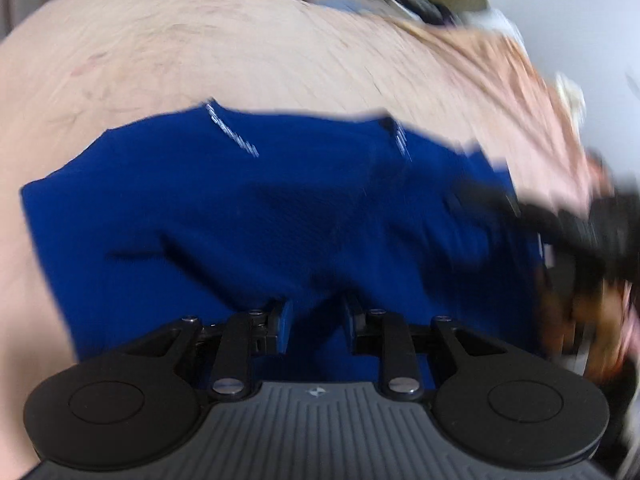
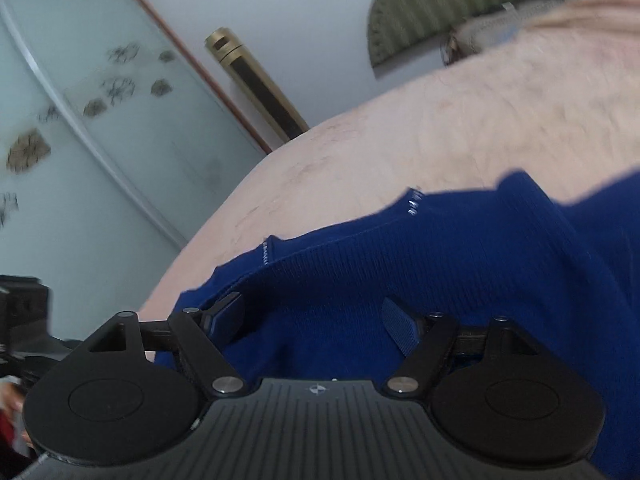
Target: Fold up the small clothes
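A small dark-blue knit garment (image 1: pixel 248 208) with white stitched marks lies on a pale pink sheet (image 1: pixel 200 52). My left gripper (image 1: pixel 318 320) sits low over its near edge, jaws partly apart, with blue cloth bunched between the pads. The view is motion-blurred. In the right wrist view the same garment (image 2: pixel 460 248) fills the lower right, its ribbed hem raised. My right gripper (image 2: pixel 316 320) is wide open, its fingers on either side of a fold of the cloth. The right gripper also shows as a dark blurred shape at the garment's right edge in the left wrist view (image 1: pixel 568 220).
The pink sheet (image 2: pixel 400 140) covers a bed or table that ends at the left in the right wrist view. A frosted glass door (image 2: pixel 100 120) and a brass post (image 2: pixel 256 84) stand beyond. An olive striped cushion (image 2: pixel 460 4) lies at the far end.
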Available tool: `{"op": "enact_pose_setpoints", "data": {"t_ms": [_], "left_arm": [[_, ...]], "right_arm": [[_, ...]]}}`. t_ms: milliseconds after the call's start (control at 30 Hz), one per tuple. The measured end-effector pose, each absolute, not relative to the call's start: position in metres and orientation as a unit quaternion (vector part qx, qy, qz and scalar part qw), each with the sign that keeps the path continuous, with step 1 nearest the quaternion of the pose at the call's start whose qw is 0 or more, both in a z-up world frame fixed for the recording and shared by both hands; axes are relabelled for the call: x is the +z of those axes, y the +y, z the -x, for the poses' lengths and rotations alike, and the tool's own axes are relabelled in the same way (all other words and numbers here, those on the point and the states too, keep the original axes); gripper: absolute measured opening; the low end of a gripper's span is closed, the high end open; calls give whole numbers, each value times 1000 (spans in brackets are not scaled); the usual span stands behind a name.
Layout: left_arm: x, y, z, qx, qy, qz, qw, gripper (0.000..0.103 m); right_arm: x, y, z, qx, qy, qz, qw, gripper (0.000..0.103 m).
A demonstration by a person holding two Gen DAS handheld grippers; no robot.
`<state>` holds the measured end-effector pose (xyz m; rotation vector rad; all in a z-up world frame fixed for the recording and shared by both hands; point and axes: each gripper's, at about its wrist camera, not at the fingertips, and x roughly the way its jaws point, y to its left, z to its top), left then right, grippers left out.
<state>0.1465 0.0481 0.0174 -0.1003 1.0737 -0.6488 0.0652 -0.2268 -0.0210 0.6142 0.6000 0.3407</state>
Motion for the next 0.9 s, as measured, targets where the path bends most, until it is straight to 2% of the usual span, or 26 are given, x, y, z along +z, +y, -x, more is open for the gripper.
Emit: {"op": "enact_pose_setpoints", "data": {"t_ms": [100,167,333,400,467,500,633,900], "left_arm": [[21,59,-180,-254,461,154,836,25],[30,63,-189,-207,420,174,866,25],[53,51,-170,-121,369,50,920,25],[54,48,-153,-101,367,-10,925,34],[53,55,-130,-70,348,-62,933,72],[49,60,-116,-55,331,-85,938,77],[37,82,-76,-43,328,-130,935,78],[28,127,-16,-122,355,-75,924,78]], "right_arm": [[-22,-237,-57,152,268,-316,897,79],[-26,-243,-54,144,262,-322,898,78],[-29,-245,-54,135,252,-325,902,79],[-28,-242,-54,129,251,-310,908,79],[-26,-240,-52,111,249,-288,918,78],[-24,-239,-51,87,246,-271,927,78],[-19,-235,-45,-43,225,-179,957,79],[-26,-238,-46,-76,206,-170,961,84]]}}
